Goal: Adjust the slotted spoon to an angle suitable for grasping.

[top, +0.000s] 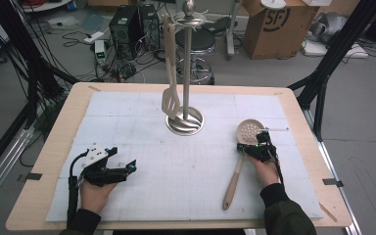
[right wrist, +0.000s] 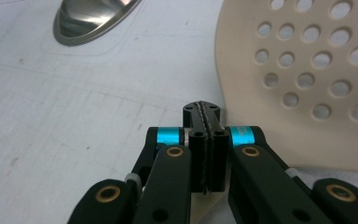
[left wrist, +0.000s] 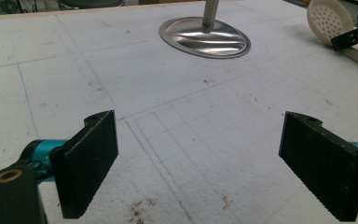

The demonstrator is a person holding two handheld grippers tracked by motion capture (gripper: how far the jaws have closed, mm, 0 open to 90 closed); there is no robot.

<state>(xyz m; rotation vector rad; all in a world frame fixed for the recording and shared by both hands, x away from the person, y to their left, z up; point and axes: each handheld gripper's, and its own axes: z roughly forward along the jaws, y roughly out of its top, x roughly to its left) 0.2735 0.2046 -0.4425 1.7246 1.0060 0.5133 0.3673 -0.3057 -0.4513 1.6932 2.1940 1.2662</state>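
High view: left tool (top: pixel 122 169) rests on the counter (top: pixel 293 105), jaws wide, empty. Right tool (top: pixel 255 147) sits over the skimmer (top: pixel 241 152) neck; slotted turner (top: pixel 170 78) hangs on the rack (top: pixel 186 63). Box (top: pixel 274 24) reads "SF".

Left gripper view: jaws wide, rack base (left wrist: pixel 205 36) ahead.

Right gripper view: jaws pressed together beside the skimmer bowl (right wrist: pixel 307 74); whether they pinch the handle, cannot tell. Likely next: lift the skimmer, hang it.

Glossy metal stand base (left wrist: pixel 205 38); matt cream plastic skimmer (right wrist: pixel 307 70) (perforated), rough white foam mat (left wrist: pixel 168 140)

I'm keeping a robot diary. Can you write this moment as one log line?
left gripper: open, empty | right gripper: shut beside skimmer, over its handle | spatula: hanging on stand
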